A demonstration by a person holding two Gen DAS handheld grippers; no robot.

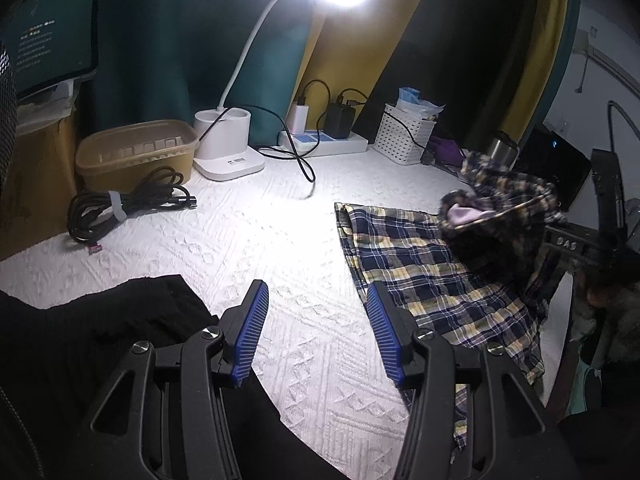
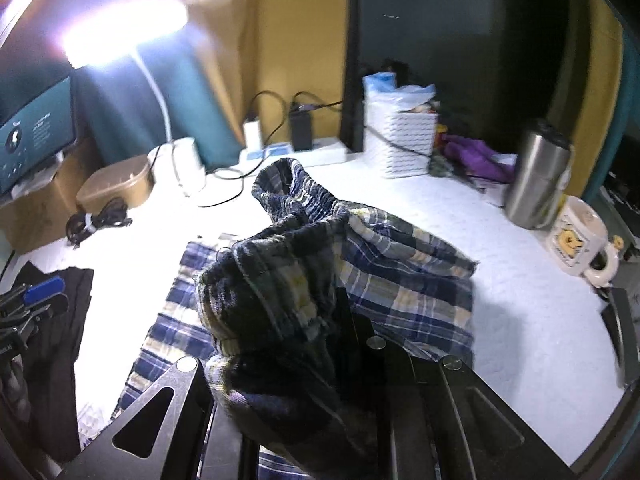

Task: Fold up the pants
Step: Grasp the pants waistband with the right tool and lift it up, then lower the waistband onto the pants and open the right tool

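Plaid pants (image 2: 360, 280) bunched at waistband, pinched in right tongs (image 2: 320, 340); left tongs (image 1: 316, 336) spread, empty. Best laid flat over legs, edges aligned, wrinkles smoothed.

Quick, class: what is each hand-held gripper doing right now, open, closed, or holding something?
Left hand-held gripper: open, nothing between its pads.
Right hand-held gripper: shut on the plaid pants, lifting the waistband end.

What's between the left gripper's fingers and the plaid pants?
Nothing. In the left wrist view the left gripper stands open over bare white cover; its right finger sits at the plaid pants' edge, with only cover between the fingers.
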